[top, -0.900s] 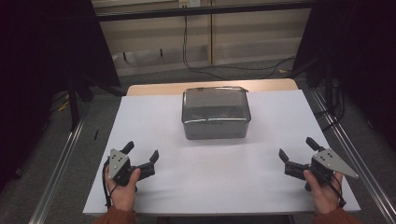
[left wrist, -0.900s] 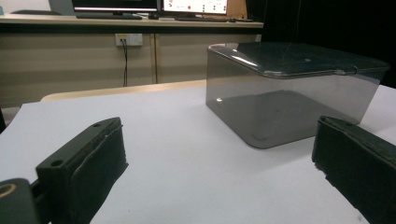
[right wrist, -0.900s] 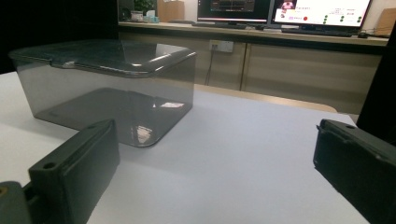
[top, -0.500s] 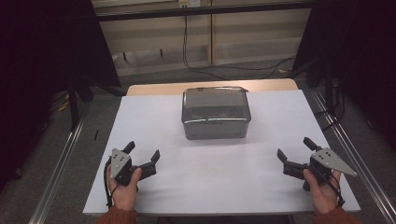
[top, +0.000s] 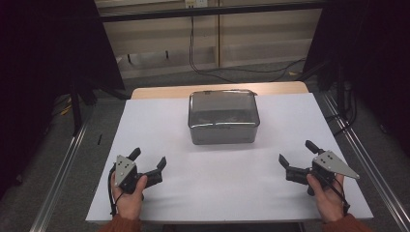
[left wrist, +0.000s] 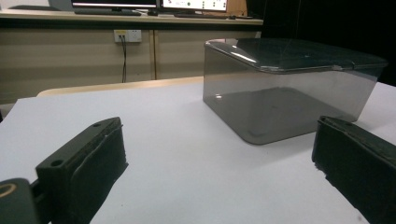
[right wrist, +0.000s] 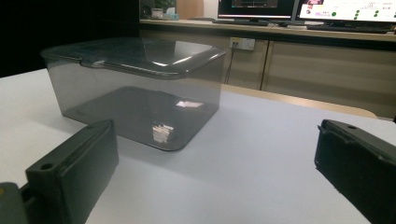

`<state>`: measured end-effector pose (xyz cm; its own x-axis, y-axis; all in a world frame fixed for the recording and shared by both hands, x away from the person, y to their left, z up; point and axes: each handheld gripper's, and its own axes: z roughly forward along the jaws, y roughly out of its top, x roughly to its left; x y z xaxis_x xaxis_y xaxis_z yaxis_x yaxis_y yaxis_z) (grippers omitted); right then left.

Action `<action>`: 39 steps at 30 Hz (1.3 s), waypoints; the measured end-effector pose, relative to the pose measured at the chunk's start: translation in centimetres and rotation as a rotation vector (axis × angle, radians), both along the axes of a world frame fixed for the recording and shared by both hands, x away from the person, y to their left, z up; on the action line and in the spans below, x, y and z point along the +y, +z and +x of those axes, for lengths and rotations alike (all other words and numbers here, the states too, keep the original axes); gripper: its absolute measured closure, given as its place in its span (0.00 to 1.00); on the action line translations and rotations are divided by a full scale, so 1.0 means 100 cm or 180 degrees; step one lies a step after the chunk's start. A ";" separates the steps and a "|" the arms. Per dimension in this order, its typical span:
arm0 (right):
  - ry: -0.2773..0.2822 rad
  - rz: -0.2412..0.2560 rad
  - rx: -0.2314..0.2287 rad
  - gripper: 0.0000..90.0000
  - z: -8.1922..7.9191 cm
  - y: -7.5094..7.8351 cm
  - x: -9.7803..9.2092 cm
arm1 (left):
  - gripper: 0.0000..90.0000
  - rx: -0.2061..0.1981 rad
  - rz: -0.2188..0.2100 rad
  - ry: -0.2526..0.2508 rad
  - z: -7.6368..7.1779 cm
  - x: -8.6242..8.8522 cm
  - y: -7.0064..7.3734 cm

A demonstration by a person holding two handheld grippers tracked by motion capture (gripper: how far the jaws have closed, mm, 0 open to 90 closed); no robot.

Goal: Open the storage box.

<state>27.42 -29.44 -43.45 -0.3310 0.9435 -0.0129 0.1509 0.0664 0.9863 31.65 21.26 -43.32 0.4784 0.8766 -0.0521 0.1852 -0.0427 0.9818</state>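
A smoky see-through plastic box with its lid on (top: 222,115) stands at the middle back of the white table top (top: 159,121). My left gripper (top: 148,159) rests low near the front left, open, nothing between its jaws. My right gripper (top: 298,153) sits near the front right, open and empty too. The left gripper view has the box (left wrist: 289,84) ahead and to the right, beyond the wide-apart jaws. Seen from the right gripper view, the box (right wrist: 135,88) stands ahead and to the left.
The white sheet covers a wooden table whose bare edge (top: 217,91) shows behind the box. Metal rails (top: 63,164) run along both sides on the floor. Cables (top: 203,67) hang by a cabinet wall behind. Monitors (right wrist: 299,9) sit on a far counter.
My right gripper has shifted slightly left and toward the front edge. The left gripper and the box have stayed put.
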 end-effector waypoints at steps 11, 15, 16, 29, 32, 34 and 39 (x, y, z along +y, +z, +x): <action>0.0216 -0.0038 0.0053 0.00 0.013 0.001 0.025 | 0.03 -0.0009 0.0009 -0.0018 -0.001 -0.001 0.001; 0.0286 -0.0043 0.0081 0.00 0.016 0.004 0.031 | 0.03 0.0014 -0.0039 -0.0043 -0.002 -0.002 0.001; 0.0322 -0.0029 0.0123 0.00 0.018 0.003 0.035 | 0.03 0.0004 -0.0028 -0.0036 -0.003 -0.003 0.001; 0.0460 -0.0131 0.0065 0.00 0.035 0.013 0.056 | 0.03 0.0020 0.0024 -0.0049 -0.001 -0.003 0.000; 0.0481 -0.0107 0.0062 0.00 0.041 0.017 0.061 | 0.03 0.0019 0.0027 -0.0043 0.000 -0.003 -0.001; 0.0491 -0.0100 0.0068 0.00 0.043 0.018 0.063 | 0.03 0.0017 0.0028 -0.0042 0.000 -0.003 -0.001; 0.0539 -0.0181 0.0131 0.00 0.053 0.023 0.073 | 0.03 0.0059 -0.0009 -0.0017 0.000 -0.001 -0.001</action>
<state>32.67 -22.18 -41.19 -0.4865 0.8724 -0.0479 0.1730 0.1499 0.9734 31.67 21.13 -43.37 0.4820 0.8739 -0.0636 0.2032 -0.0409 0.9783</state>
